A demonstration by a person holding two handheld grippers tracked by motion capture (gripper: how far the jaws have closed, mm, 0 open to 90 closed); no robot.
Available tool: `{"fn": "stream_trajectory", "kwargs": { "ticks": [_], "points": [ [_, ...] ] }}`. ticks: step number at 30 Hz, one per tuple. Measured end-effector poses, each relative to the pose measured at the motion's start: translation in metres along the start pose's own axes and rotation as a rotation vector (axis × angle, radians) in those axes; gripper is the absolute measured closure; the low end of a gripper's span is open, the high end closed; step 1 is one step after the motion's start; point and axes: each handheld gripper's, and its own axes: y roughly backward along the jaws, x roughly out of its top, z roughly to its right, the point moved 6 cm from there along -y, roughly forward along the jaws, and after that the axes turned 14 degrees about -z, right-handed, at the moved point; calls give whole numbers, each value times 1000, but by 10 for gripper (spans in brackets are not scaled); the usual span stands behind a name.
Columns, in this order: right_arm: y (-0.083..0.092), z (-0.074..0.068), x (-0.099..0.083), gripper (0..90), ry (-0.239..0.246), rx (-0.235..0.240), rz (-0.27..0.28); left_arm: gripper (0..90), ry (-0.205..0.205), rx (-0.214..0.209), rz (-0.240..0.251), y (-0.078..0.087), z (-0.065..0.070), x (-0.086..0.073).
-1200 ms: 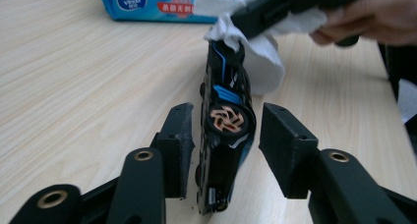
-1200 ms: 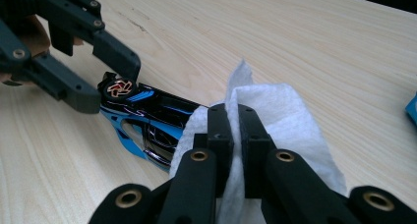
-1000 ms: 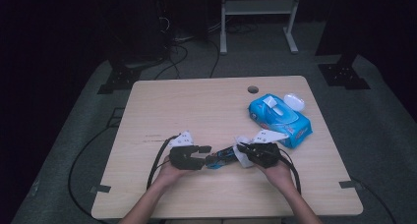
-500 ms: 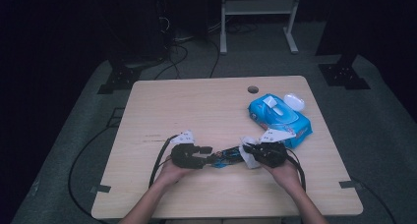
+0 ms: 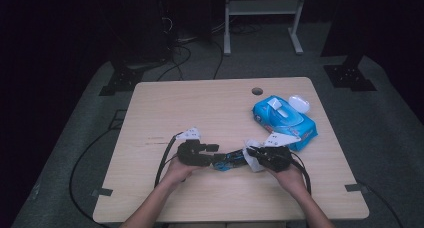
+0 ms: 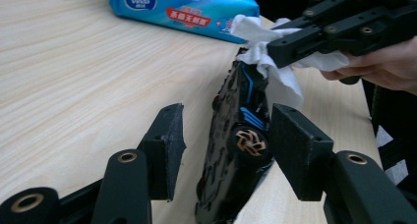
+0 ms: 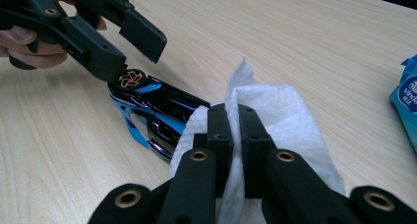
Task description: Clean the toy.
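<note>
A blue-and-black toy car (image 6: pixel 236 150) lies tipped on its side near the table's front edge, also seen as the car (image 5: pixel 229 158) and the car (image 7: pixel 157 106). My left gripper (image 6: pixel 226 135) straddles it. Its jaws have just been opening: one pad stands clear of the underside, the other rests by a wheel. From the high view, the left gripper (image 5: pixel 215 154) points right. My right gripper (image 7: pixel 235 121) is shut on a white wipe (image 7: pixel 290 116), which touches the car's far end. The right gripper (image 5: pixel 251 153) points left toward it.
A blue pack of wet wipes (image 5: pixel 284 122) lies behind the right hand, with a small white oval object (image 5: pixel 299 103) past it. A round hole (image 5: pixel 257 91) sits near the table's far edge. Cables trail off the left front of the table (image 5: pixel 165 113).
Both hands stay nearly in place. The right gripper with the wipe sits slightly farther right than a second ago.
</note>
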Motion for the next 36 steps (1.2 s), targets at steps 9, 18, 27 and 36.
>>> {"fn": "stream_trajectory", "kwargs": {
  "ticks": [9, 18, 27, 36],
  "points": [
    [0, -1, -1, 854, 11, -1, 4, 460, 21, -10, -12, -3, -2, -2],
    [1, -5, -1, 854, 29, -4, 7, 459, 5, -10, -17, -1, 1, -5],
    [6, -9, -6, 854, 55, 0, 10, 460, -37, -1, -37, -1, 9, -6],
    [12, -16, -13, 854, 76, 4, 4, 436, -62, -9, -50, -4, 18, -10]
  ]
}}
